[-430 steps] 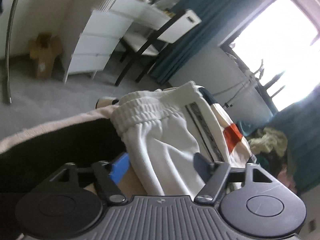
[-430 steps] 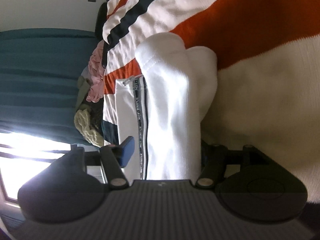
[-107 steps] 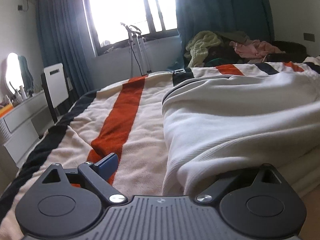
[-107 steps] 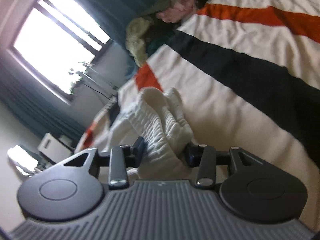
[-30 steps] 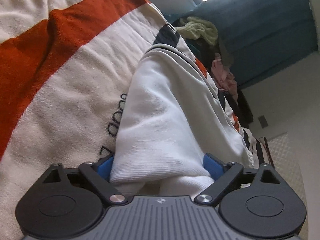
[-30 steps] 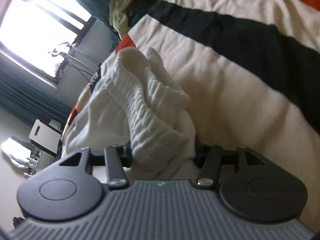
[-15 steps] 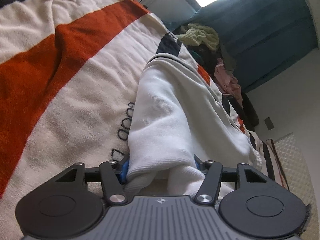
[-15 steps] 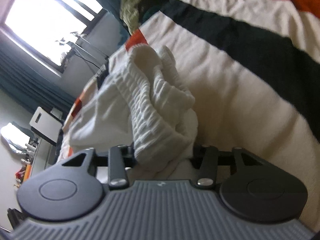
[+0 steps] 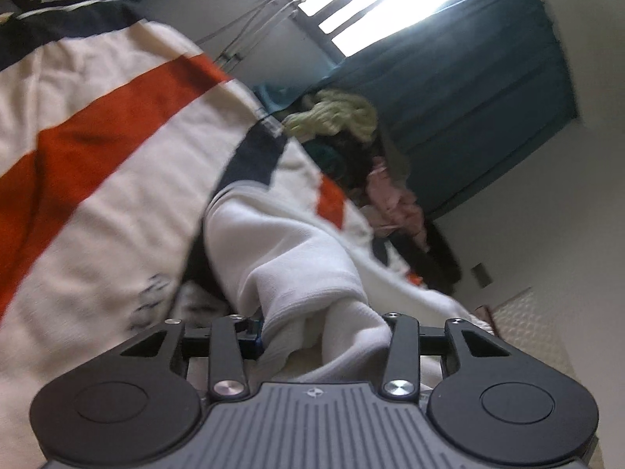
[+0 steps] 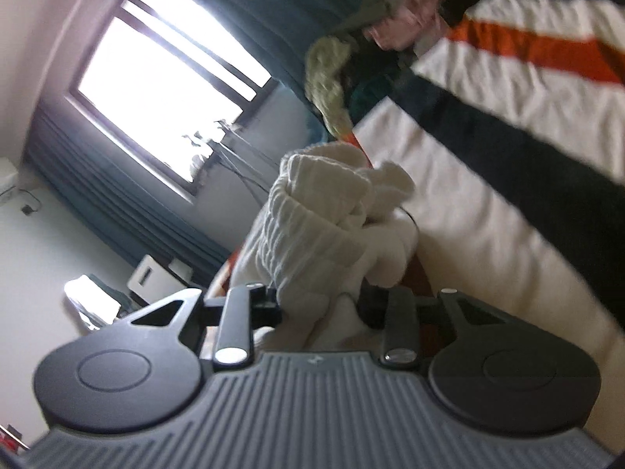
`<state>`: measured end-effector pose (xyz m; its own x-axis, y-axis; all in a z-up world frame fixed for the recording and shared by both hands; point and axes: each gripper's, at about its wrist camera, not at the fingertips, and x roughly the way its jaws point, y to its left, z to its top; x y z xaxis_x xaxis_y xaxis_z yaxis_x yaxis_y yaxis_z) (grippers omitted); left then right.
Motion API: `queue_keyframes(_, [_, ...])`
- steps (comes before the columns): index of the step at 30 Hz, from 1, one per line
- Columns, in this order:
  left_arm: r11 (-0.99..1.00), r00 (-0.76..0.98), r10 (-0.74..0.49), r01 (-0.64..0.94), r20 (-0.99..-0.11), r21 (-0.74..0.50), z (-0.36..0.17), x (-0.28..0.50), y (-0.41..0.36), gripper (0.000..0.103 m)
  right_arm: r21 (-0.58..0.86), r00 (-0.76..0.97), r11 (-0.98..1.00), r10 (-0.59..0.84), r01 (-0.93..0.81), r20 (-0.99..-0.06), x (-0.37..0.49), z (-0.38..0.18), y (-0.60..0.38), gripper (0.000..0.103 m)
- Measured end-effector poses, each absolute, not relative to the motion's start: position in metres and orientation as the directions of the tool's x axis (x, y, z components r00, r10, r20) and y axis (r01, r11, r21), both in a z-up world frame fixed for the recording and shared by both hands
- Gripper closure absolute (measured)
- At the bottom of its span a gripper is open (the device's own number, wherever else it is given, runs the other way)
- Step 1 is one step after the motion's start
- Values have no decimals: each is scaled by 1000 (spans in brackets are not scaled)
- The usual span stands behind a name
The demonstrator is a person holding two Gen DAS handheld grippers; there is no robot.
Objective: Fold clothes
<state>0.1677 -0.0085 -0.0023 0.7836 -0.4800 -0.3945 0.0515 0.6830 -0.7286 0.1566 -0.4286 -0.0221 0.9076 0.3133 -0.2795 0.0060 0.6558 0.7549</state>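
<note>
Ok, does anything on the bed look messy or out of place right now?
Yes: a jumbled heap of clothes sits unfolded at the far edge of the striped blanket. The white garment is bunched up, not flat.

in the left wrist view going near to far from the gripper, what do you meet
left gripper, its jaws closing on bunched white garment → striped blanket → heap of clothes → teal curtain → window

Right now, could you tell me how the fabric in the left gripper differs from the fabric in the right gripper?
The left gripper is closing on a smooth hemmed edge of the white garment; the right gripper is closing on its ribbed elastic waistband. The hem lies in plain folds; the waistband is bunched. Both are white, over the striped blanket.
</note>
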Motion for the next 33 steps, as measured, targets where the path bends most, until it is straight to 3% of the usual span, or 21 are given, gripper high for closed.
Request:
queue_keyframes(7, [716, 772, -510, 137, -379, -685, 47, 228, -76, 62, 793, 961, 609, 230, -19, -154, 171, 5, -480, 69])
queue_keyframes(14, [745, 755, -536, 212, -378, -633, 70, 305, -173, 62, 808, 987, 588, 109, 35, -122, 203, 12, -548, 69])
queue_keyframes(24, [667, 652, -704, 473, -281, -576, 72, 413, -339, 62, 785, 985, 616, -167, 63, 52, 218, -9, -642, 69])
queue_keyframes(27, [631, 620, -745, 537, -245, -560, 59, 439, -381, 62, 719, 961, 684, -262, 121, 87, 220, -16, -649, 69])
queue_keyframes(33, [670, 580, -738, 566, -346, -480, -1, 473, -432, 62, 670, 943, 690, -330, 274, -47, 240, -56, -666, 69])
